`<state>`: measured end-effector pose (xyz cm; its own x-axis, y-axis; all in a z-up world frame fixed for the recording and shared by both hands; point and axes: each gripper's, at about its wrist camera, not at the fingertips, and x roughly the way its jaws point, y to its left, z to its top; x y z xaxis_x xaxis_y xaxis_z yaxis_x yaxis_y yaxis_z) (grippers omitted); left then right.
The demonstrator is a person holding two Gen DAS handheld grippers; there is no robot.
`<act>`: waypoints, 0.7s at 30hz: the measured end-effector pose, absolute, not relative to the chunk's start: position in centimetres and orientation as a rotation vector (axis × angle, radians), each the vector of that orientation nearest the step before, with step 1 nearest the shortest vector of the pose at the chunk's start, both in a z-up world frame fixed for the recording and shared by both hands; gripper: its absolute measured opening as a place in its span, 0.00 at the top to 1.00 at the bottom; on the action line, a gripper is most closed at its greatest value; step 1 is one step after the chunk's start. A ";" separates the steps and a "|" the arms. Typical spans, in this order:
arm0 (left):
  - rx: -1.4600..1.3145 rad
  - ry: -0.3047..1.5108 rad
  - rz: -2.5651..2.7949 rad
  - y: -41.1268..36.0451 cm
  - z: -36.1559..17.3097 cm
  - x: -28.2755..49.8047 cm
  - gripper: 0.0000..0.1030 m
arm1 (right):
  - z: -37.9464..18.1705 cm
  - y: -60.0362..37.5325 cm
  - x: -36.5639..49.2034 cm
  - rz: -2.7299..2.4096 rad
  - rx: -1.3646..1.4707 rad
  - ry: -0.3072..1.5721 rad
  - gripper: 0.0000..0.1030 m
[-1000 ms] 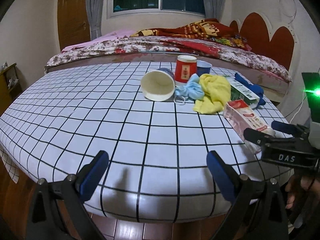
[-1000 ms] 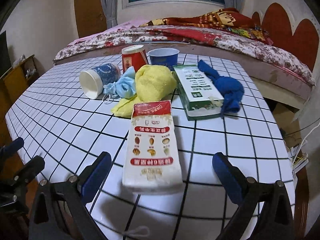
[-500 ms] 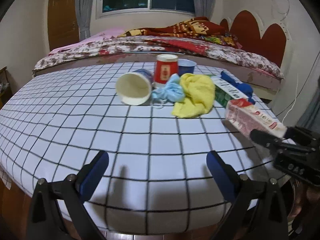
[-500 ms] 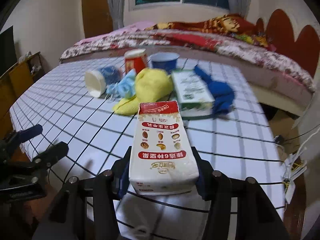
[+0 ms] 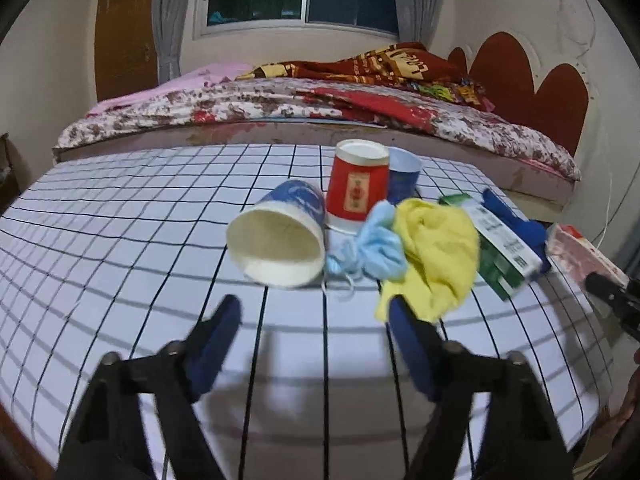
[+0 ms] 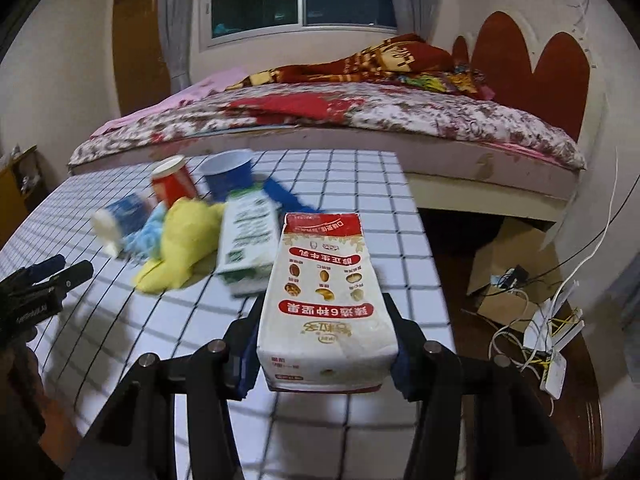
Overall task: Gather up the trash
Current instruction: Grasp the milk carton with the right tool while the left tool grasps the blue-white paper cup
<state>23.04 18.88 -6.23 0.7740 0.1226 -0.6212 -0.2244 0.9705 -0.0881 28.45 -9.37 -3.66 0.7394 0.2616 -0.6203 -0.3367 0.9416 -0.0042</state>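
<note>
The right claw (image 6: 326,360) is clamped on the lower end of a white and red paper milk carton (image 6: 326,304), held just above the near edge of the grid-patterned counter (image 6: 404,280). The carton looks light and stiff but crushable, so its flat side walls are the place to squeeze. The left claw (image 5: 316,344), its jaws just narrowed and empty, points at the tipped blue paper cup (image 5: 280,236), thin-walled and likely to roll; its rim seems the best hold
</note>
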 end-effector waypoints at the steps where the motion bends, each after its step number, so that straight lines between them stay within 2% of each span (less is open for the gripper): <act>1: -0.174 0.666 0.184 19.4 -6.4 23.9 0.40 | -3.6 -9.6 28.9 0.322 -0.113 0.658 0.48; 5: -0.201 0.697 0.151 20.3 -6.9 26.2 0.53 | -4.1 -10.7 30.1 0.298 -0.081 0.661 0.48; 6: -0.225 0.705 0.128 20.5 -6.9 26.7 0.59 | -4.3 -11.0 30.3 0.294 -0.075 0.666 0.48; 12: -0.252 0.700 0.118 20.6 -6.5 28.4 0.60 | -4.7 -11.8 30.8 0.281 -0.070 0.671 0.48; 16: -0.275 0.737 0.109 21.0 -7.2 29.4 0.85 | -4.6 -12.3 31.0 0.279 -0.058 0.677 0.48; 19: -0.308 0.738 0.091 21.7 -7.2 29.5 0.95 | -4.6 -12.7 31.1 0.283 -0.048 0.682 0.48; 21: -0.323 0.727 0.084 22.0 -6.9 29.1 0.96 | -4.6 -12.8 31.0 0.285 -0.049 0.682 0.48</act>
<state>29.11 22.05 -6.95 0.7463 -0.0357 -0.6647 -0.1871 0.9470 -0.2610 31.02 -12.82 -4.58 0.7390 0.2437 -0.6281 -0.2756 0.9601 0.0482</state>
